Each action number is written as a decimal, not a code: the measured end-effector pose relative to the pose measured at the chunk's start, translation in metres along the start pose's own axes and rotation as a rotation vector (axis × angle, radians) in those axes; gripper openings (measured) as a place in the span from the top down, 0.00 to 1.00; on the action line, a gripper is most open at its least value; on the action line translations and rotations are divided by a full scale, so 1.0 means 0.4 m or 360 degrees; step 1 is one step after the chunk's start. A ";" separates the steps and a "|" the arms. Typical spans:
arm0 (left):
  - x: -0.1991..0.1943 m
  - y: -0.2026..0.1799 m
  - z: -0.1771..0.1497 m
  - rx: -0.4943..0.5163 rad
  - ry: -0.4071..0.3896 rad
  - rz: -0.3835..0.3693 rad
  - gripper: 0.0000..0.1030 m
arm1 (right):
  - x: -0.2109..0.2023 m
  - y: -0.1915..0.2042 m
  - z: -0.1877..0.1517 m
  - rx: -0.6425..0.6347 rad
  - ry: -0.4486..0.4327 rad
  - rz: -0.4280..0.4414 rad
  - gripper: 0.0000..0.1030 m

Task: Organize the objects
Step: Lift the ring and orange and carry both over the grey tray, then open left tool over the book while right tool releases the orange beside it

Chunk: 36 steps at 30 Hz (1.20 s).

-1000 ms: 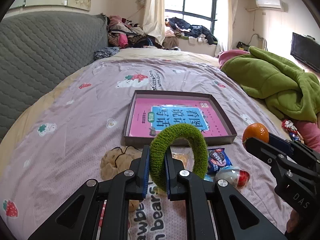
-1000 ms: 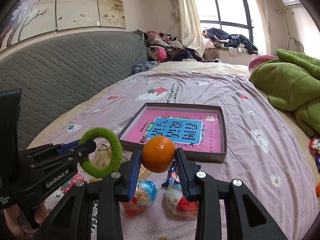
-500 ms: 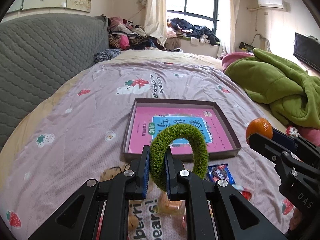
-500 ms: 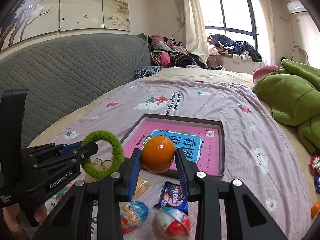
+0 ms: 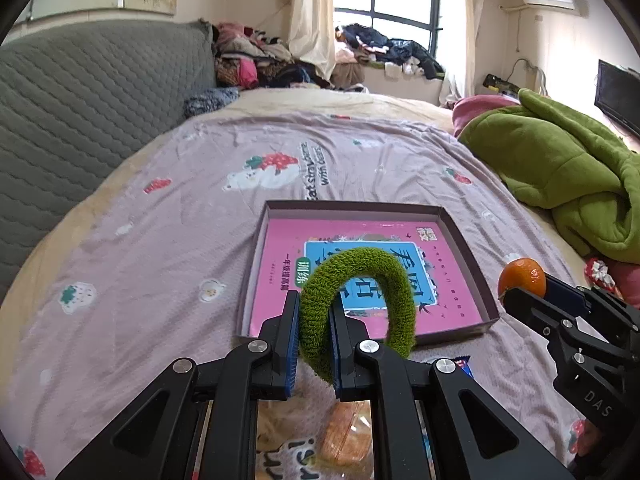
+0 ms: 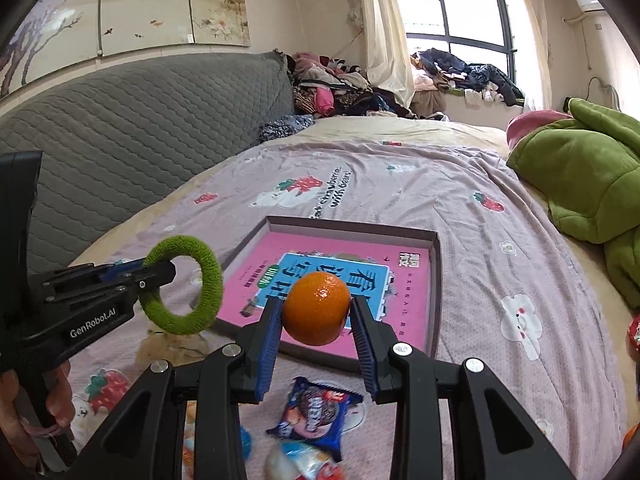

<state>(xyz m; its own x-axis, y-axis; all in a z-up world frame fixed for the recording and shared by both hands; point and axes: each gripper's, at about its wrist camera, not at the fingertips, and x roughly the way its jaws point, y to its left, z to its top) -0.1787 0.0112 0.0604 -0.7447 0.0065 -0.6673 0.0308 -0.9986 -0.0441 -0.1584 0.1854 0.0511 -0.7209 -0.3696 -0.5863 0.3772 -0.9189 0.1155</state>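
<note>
1. We hold a green fuzzy ring (image 5: 356,300) in the left gripper (image 5: 314,332). Its jaws are pinched almost together on one side of the ring, and the free loop stands up over the near edge of the shallow box (image 5: 472,276). The ring is soft, so it could flop or twist when we let go and end up draped over the box's near wall instead of flat inside.

2. The right gripper (image 6: 316,316) has its jaws closed on an orange (image 6: 316,308), held by its sides above the near edge of the same box. The fruit is round and smooth; released with any height or sideways drift, it will likely roll across the glossy pink book (image 5: 360,264) lying in the box and may hop the low wall onto the bedspread (image 5: 160,240).

3. The two grippers are near one another, left of the box's near-left corner and just right of its near edge. If we bring both in together, the ring could brush the orange or the black fingers (image 6: 156,276) could knock together.

4. Snack packets, among them a blue cookie wrapper (image 6: 316,412), lie on the bedspread just before the box's near edge. A low approach may drag them.

5. The bed is soft, so pressing down could tip the box.
</note>
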 end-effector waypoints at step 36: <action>0.344 -0.003 0.018 0.0011 0.0388 0.0172 0.86 | 0.279 -0.118 -0.068 0.0105 0.0289 -0.0124 0.65</action>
<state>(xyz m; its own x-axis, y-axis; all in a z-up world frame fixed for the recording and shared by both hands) -0.2860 0.0131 -0.0261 -0.5546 -0.0883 -0.8274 0.0964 -0.9945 0.0416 -0.2410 0.1913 -0.0416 -0.6274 -0.2718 -0.7297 0.2815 -0.9529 0.1130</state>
